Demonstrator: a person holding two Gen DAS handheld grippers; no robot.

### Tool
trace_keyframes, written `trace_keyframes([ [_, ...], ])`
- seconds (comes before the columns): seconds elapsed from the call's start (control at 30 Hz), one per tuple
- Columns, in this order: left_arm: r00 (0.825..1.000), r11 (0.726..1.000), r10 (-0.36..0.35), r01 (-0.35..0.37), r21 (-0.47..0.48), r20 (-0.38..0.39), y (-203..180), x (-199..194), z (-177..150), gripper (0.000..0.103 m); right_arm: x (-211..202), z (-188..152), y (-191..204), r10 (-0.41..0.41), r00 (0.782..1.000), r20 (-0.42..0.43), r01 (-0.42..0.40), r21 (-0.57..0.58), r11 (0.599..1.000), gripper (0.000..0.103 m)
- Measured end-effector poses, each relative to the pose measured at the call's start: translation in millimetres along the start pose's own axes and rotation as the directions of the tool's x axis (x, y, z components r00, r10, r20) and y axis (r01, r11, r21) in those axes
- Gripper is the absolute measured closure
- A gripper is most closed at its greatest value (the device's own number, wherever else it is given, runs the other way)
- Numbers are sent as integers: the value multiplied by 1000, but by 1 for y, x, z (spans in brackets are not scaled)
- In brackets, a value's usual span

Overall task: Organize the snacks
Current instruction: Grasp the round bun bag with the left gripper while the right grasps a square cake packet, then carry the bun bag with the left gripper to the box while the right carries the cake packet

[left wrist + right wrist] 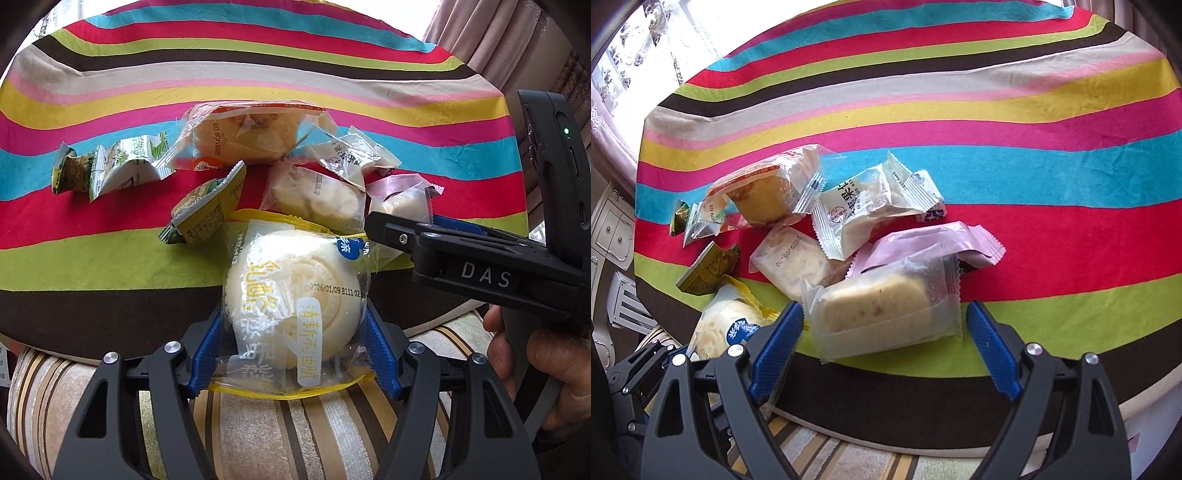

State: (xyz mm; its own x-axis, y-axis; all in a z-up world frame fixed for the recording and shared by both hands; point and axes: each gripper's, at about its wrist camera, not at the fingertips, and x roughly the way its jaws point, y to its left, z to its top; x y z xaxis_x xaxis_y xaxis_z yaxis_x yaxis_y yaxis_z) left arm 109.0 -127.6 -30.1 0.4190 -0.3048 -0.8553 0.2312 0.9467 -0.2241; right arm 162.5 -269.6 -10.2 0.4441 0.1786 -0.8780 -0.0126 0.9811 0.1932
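Now a round pastry (pixel 295 306) in a clear, yellow-trimmed bag is clamped between the left gripper (pixel 295 354) pads, at the near edge of the striped cloth (pixel 110 258), half over the brown stripe. The right gripper (pixel 886 350) is held w/ jaws apart around a pale cake pack (pixel 882 314); pads are not yet on it, tho the left pad sits just beside the wrapper. No earlier pic is given, so motion isn't told.

Step in hand, as judged: pastry is picked, cake pack is being lined up for a 2nd grab. Next move prob calls for the right jaws to be closed squarely on the cake, w/o the pink pack (pixel 923 247) behind being snagged.

Rest of the pile (orange-label bun (pixel 764 195), white pack (pixel 857 206), green sachets (pixel 110 170)) is bunched near the near-left part of the cloth. Far half & right side of the cloth are bare: plenty of room for sorting. Near edge is close; a slipped pack could be dropped onto the striped seat (pixel 258 435) below.
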Motion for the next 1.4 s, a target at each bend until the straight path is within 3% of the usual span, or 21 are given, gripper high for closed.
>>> trace_keyframes([
  [0.07, 1000, 1000, 2, -2, 1, 2, -1, 0, 0, 38, -1, -2, -3, 4, 1000, 4, -4, -2, 1000, 18],
  [0.2, 1000, 1000, 2, -2, -1, 6, -3, -1, -1, 40, -5, -6, -2, 6, 1000, 14, -5, -8, 1000, 37],
  [0.3, 1000, 1000, 6, -6, -7, 10, -3, -3, -1, 41, -7, -9, -2, 10, 1000, 18, -10, -4, 1000, 39],
  [0.93, 997, 999, 33, -36, 39, 67, -30, -33, -5, 43, -54, -43, -31, 83, 992, 95, -93, 111, 989, 41],
  [1.23, 997, 993, 28, -36, 115, 73, -70, -39, -9, 43, -89, -68, -71, 117, 981, 156, -145, 182, 972, 41],
  [1.4, 998, 985, 10, -21, 172, 63, -100, -38, -12, 43, -104, -90, -102, 93, 980, 178, -134, 239, 962, 41],
])
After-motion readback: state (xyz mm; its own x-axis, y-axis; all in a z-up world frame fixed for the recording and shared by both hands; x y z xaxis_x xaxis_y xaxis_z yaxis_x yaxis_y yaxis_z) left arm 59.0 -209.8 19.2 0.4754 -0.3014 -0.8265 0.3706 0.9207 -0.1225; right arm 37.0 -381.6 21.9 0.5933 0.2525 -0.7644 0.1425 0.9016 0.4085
